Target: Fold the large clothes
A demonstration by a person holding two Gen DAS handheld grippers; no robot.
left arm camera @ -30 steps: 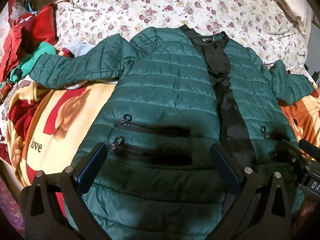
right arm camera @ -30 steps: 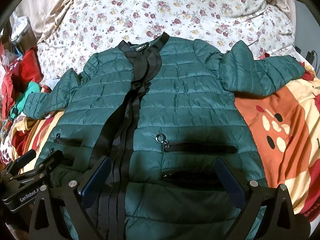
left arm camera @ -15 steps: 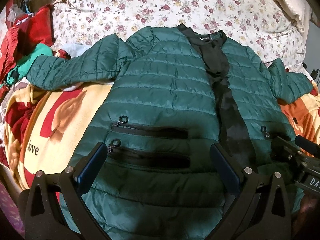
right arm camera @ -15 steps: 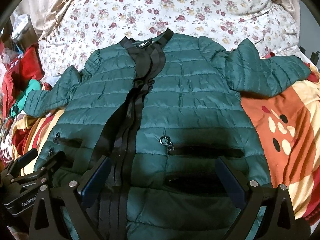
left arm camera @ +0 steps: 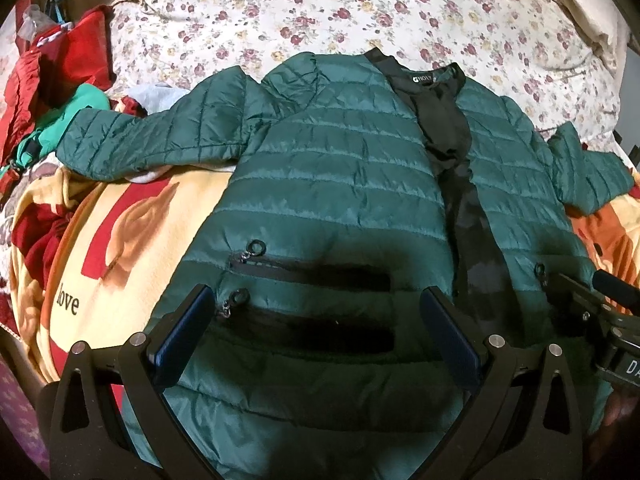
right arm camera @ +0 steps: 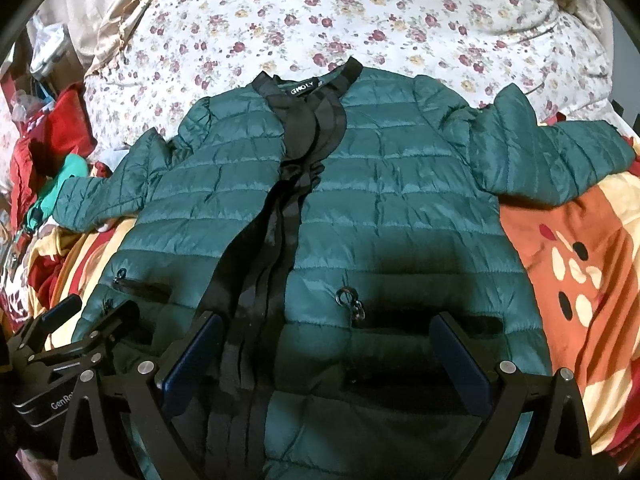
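Observation:
A dark green quilted puffer jacket (left arm camera: 340, 168) (right arm camera: 400, 208) lies face up on the bed, collar away from me, both sleeves spread out sideways. Its black zipper placket (right arm camera: 276, 240) runs down the middle, partly parted. My left gripper (left arm camera: 316, 332) hovers open over the jacket's left zip pockets (left arm camera: 312, 276), fingers wide apart, holding nothing. Over the lower right front my right gripper (right arm camera: 326, 354) is open too, straddling the right pocket's zipper pull (right arm camera: 350, 300). Each gripper shows at the edge of the other's view. The hem is hidden below the fingers.
A floral bedsheet (left arm camera: 360, 12) (right arm camera: 320, 20) lies beyond the collar. Under the jacket is a yellow, red and orange printed blanket (left arm camera: 132, 240) (right arm camera: 572, 264). Red and teal clothes (left arm camera: 60, 92) (right arm camera: 52, 152) are piled at the left.
Both grippers have shifted slightly forward over the jacket's lower front, so the pockets sit lower in both views. The jacket itself has not moved, and the fingers stay open.

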